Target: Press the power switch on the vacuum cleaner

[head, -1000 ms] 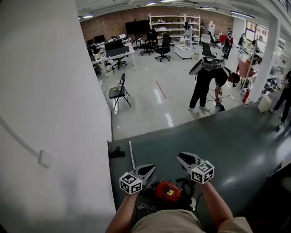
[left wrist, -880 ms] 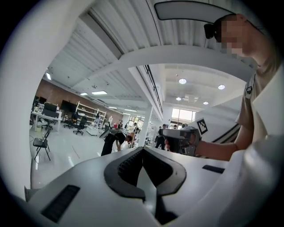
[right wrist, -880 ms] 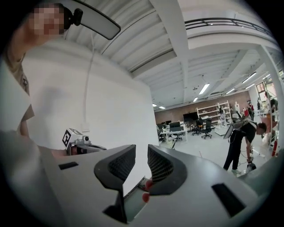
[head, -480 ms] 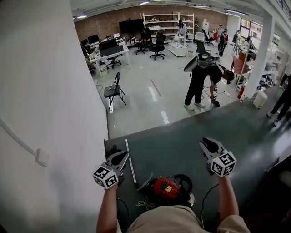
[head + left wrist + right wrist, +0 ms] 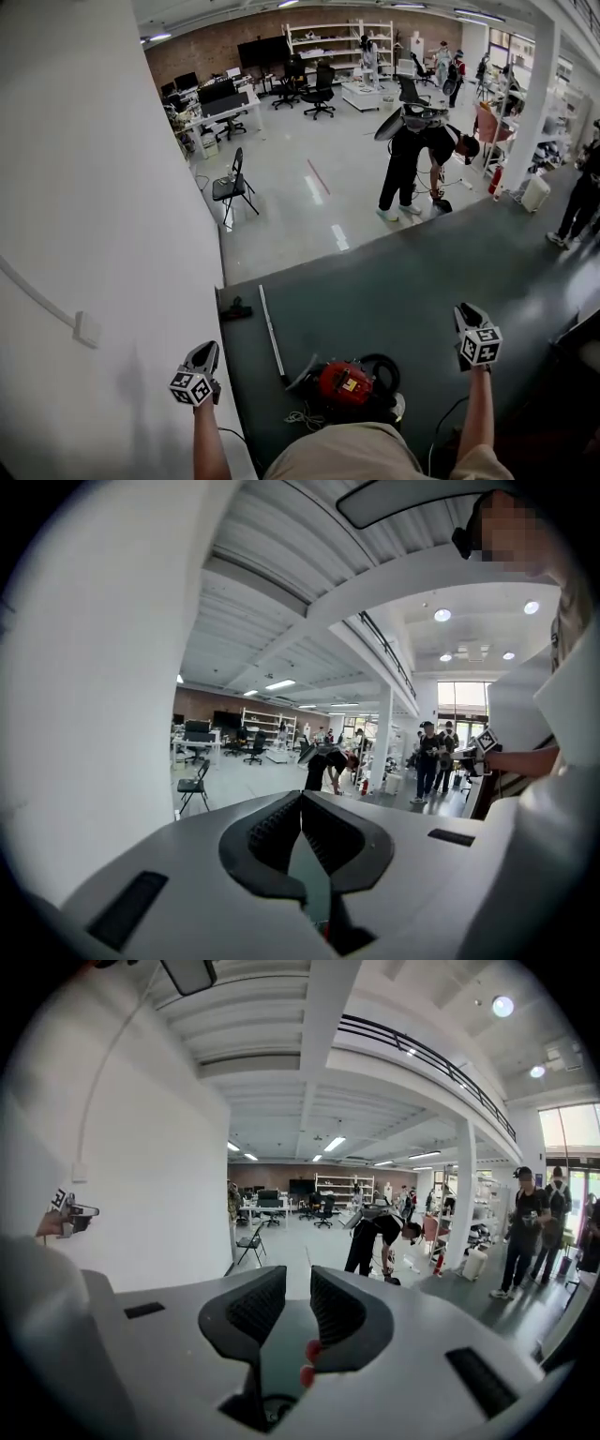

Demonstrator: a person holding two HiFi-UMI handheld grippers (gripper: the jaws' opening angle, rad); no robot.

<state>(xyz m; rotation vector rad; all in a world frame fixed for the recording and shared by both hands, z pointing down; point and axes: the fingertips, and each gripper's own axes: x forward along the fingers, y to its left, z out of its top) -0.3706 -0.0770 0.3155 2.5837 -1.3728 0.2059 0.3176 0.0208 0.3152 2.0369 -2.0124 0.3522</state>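
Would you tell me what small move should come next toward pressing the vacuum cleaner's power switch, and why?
Probably lower the right gripper inward toward the red canister vacuum cleaner; both grippers hang wide of it, empty, the left gripper beside the white wall.

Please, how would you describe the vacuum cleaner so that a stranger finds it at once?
Find the large white wall on the left, then the dark green mat beside it. At the mat's near edge, by the person's body, lies the vacuum cleaner. It is the only bright red thing there, rounded, with a black coiled hose and a thin metal tube next to it.
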